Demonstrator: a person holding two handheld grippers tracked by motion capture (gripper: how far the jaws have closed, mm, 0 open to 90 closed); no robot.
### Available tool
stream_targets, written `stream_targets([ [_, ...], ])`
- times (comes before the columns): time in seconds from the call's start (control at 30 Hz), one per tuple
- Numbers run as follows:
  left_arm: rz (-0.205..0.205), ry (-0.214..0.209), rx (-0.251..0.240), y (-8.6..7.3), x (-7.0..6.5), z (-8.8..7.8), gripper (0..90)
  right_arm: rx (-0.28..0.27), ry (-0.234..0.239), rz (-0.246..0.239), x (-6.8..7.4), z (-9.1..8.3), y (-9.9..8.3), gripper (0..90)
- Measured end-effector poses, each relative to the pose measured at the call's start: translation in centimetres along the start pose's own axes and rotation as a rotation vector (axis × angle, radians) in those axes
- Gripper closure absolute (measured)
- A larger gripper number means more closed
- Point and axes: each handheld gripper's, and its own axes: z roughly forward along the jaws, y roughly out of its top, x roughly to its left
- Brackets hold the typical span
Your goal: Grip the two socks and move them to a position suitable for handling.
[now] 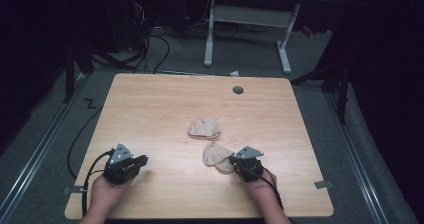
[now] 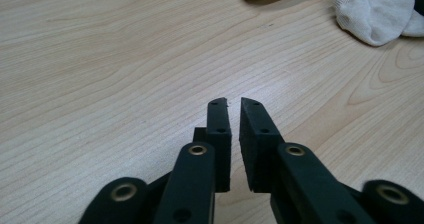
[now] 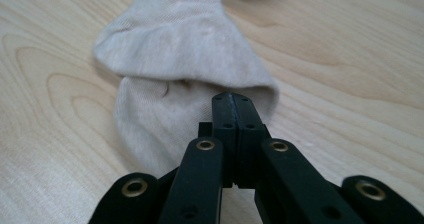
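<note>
Sock (image 3: 175, 49) touching tips of right hand-held gripper (image 3: 234, 100), jaws closed

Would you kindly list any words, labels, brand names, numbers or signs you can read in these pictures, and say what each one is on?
None: no readable text in these pictures.
Two socks, the near sock and the far sock: plain beige, no print or label.
Table: bare wood grain and a grey round cap, unmarked.
Left gripper and right gripper: black with brass rivets, no brand visible.
Floor: a black zigzag mark, not a legible character.
</note>
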Motion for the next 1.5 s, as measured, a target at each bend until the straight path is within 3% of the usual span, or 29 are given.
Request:
stream_targets([
  [0.27,0.003,0.015,0.014,-0.1,0.0,0.4,73.9,-0.007,0.071,-0.027,1.7,-0.4,-0.1,90.0],
  [0.5,0.013,0.018,0.019,-0.2,-0.2,0.5,73.1,-0.013,0.155,-0.098,5.0,-0.2,0.4,90.0],
  [0.57,0.013,0.018,0.021,-0.2,-0.2,0.5,73.0,-0.015,0.166,-0.104,5.3,-0.2,0.5,90.0],
  [0.6,0.006,0.016,0.019,-0.2,-0.2,0.5,72.8,-0.023,0.182,-0.130,6.0,-0.3,0.8,90.0],
  [0.63,0.005,0.015,0.019,-0.2,-0.2,0.5,72.8,-0.045,0.168,-0.140,6.1,-0.6,0.9,90.0],
  [0.73,0.001,0.013,0.017,-0.2,-0.3,0.6,72.0,-0.135,0.107,-0.079,5.0,-1.4,1.7,90.0],
  [0.77,0.001,0.013,0.017,-0.2,-0.3,0.6,72.0,-0.135,0.107,-0.079,5.0,-1.4,1.7,90.0],
  [0.8,0.000,0.009,0.019,-0.1,-0.4,0.7,71.6,-0.119,0.044,-0.061,4.0,-0.9,2.2,90.0],
  [0.93,0.004,0.002,0.024,-0.1,-0.7,0.9,70.8,-0.059,0.026,-0.047,3.2,0.5,2.1,90.0],
  [1.13,0.000,-0.050,0.019,0.1,-2.0,1.1,67.9,-0.028,0.091,-0.060,4.1,0.7,1.5,90.0],
  [1.17,0.003,-0.076,0.022,0.2,-2.8,1.3,67.6,-0.026,0.119,-0.075,5.0,0.5,1.3,90.0],
  [1.3,0.045,-0.112,0.031,0.3,-4.7,1.7,67.3,-0.024,0.152,-0.111,6.2,0.2,1.1,90.0],
  [1.47,0.073,-0.173,0.041,0.7,-7.1,2.7,67.7,-0.025,0.186,-0.118,6.9,0.3,1.2,90.0],
  [1.5,0.073,-0.173,0.041,0.7,-7.1,2.7,67.9,-0.025,0.186,-0.118,6.9,0.3,1.2,90.0],
])
